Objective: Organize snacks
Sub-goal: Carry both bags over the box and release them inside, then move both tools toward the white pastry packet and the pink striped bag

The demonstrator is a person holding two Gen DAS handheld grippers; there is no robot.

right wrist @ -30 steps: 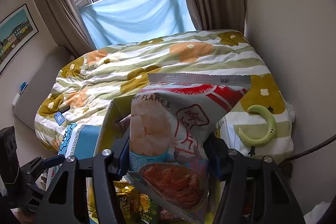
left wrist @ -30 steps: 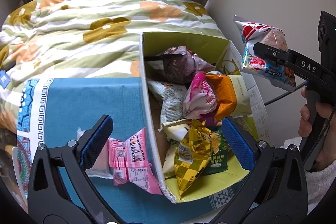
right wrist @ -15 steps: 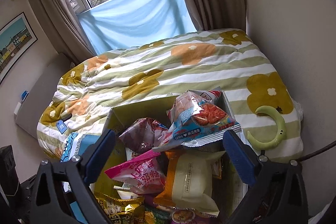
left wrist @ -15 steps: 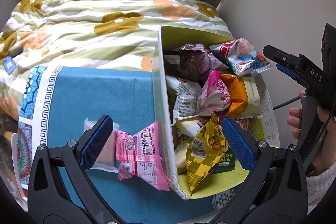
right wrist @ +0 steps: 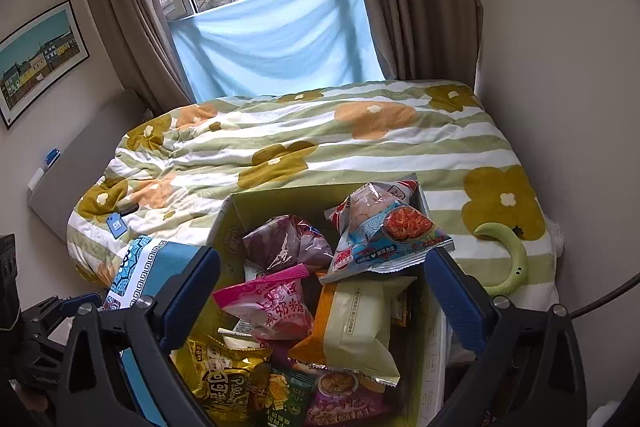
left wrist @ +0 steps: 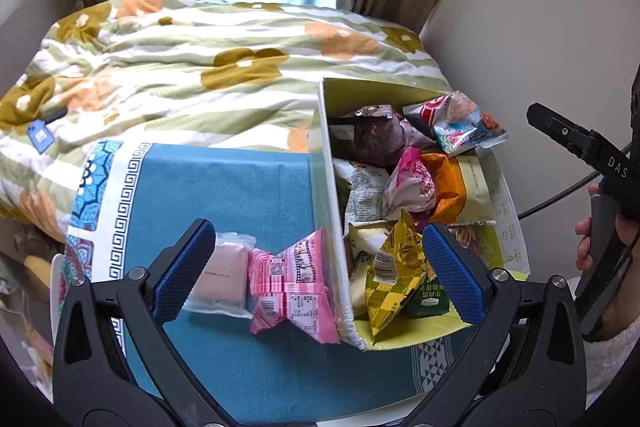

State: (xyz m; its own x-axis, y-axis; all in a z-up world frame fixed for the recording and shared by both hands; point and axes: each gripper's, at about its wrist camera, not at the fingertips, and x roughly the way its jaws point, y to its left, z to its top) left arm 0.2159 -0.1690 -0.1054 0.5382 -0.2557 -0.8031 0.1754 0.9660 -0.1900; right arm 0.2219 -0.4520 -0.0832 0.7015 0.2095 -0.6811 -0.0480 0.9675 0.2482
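Cardboard first: my box stands on the teal cloth at the foot of the bed, crammed with packets, and the shrimp bag lies on top at its far right corner, free of any grip. My right claw hangs over the box with its jaws spread wide and nothing between them. My left claw is likewise released and empty, pointing down over the box's left wall. What remains outside, as I judge it, is the pink pack, leaning against that wall, and the pale pack just left of it. Both lie between the left pads, so the left hand is plainly the nearer. I read the pink pack's long axis as running toward and away from me, across the closing line.
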